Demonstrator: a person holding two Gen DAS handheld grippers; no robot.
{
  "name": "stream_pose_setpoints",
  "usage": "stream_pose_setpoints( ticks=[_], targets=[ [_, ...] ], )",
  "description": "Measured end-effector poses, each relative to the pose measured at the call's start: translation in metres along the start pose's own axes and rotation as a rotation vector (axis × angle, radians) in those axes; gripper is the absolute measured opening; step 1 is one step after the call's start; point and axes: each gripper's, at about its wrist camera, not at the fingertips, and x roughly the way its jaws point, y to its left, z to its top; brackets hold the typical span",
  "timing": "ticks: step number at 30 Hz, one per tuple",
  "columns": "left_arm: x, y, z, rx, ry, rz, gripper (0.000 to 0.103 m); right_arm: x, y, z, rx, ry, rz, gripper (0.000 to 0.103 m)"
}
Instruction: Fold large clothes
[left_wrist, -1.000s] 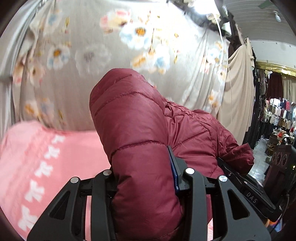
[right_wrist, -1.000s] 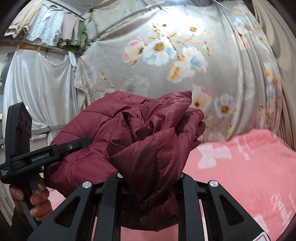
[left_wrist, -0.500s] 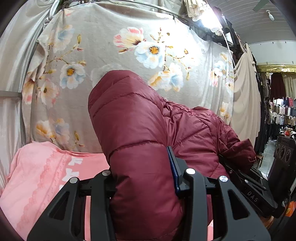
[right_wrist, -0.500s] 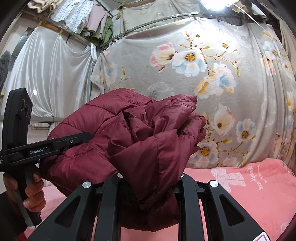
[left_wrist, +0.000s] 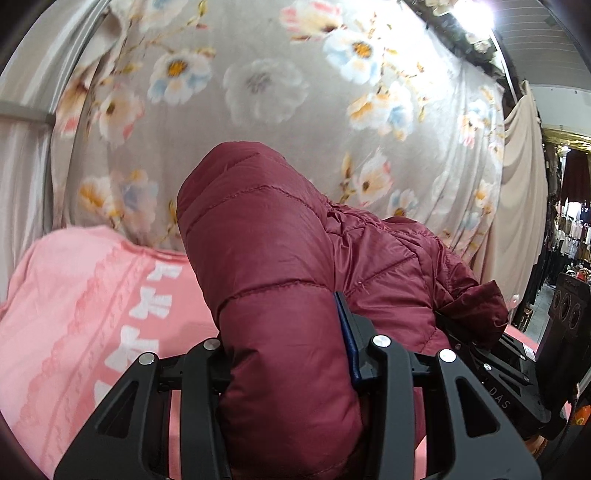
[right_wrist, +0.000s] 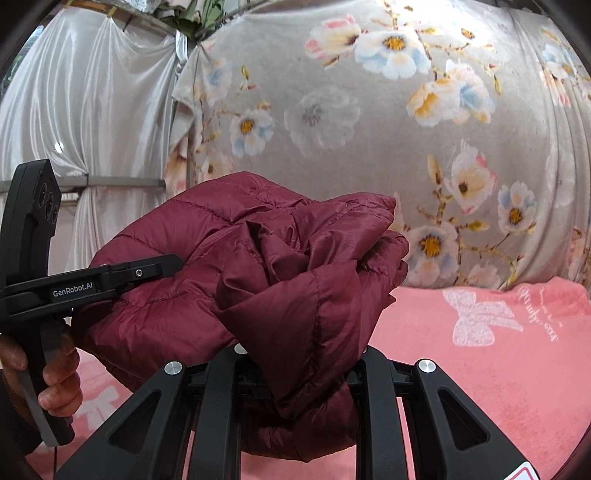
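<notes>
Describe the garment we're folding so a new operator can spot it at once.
Start at the grey floral sheet hanging as a backdrop, then drop to the pink blanket spread below it. Above that blanket, bunched between the left hand-held gripper and the right hand-held gripper, is the maroon quilted puffer jacket. It is the only dark, shiny, stitched-panel fabric among the pale printed textiles.

Quilted jacket (left_wrist: 280, 280): bundled, held above the blanket-covered bed (left_wrist: 85, 314), between two tools. Left tool (left_wrist: 291, 354): clamped on the jacket's left fold. Right tool (right_wrist: 299, 373): clamped on its right bunch. Left hand (right_wrist: 51, 373): at left edge of right wrist view, on the left tool's handle. Flowered cloth (right_wrist: 332, 122): hanging behind the bed. Plain curtain (right_wrist: 92, 110): left of that cloth.
</notes>
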Motion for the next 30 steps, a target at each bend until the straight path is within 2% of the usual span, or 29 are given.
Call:
stream_pose_setpoints(
  ticks=[15, 23, 28, 30],
  targets=[
    [0.072, 0.040, -0.062, -0.059, 0.136, 0.017, 0.038, 0.070, -0.007, -0.071, 0.011, 0.167, -0.040, 0.018],
    [0.103, 0.061, -0.098, -0.110, 0.237, 0.025, 0.038, 0.099, -0.013, -0.089, 0.038, 0.311, -0.031, 0.018],
    [0.109, 0.074, -0.107, -0.155, 0.267, 0.015, 0.044, 0.107, -0.012, -0.095, 0.046, 0.380, -0.033, 0.021],
    [0.113, 0.078, -0.111, -0.169, 0.292, 0.027, 0.049, 0.109, -0.013, -0.097, 0.058, 0.412, -0.035, 0.027]
  ],
)
